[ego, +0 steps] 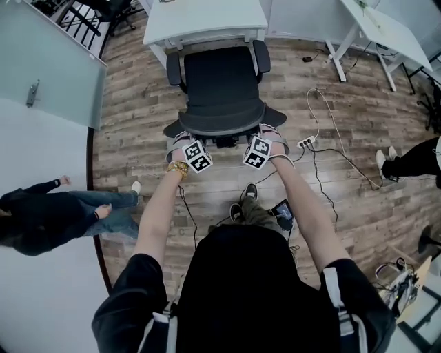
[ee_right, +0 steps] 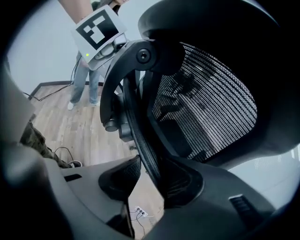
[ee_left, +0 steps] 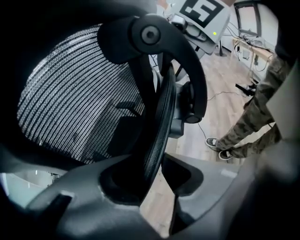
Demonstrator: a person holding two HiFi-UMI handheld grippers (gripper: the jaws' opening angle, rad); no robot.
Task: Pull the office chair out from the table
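Black mesh-backed office chair (ego: 222,86) on wooden plank floor (ego: 138,103), seat front just at the white rectangular table (ego: 203,21). Left gripper (ee_left: 152,171) clamped on the backrest rim, right gripper (ee_right: 150,180) likewise, rim pinched between both pairs of jaws.

Black office chair (ego: 222,86) (finely striped mesh back), white table (ego: 207,21), brown wood-plank floor (ego: 138,103).

desk (ego: 207,21): far side cut by top edge | office chair (ego: 222,89): base largely hidden under seat | person (ego: 413,160): cropped right
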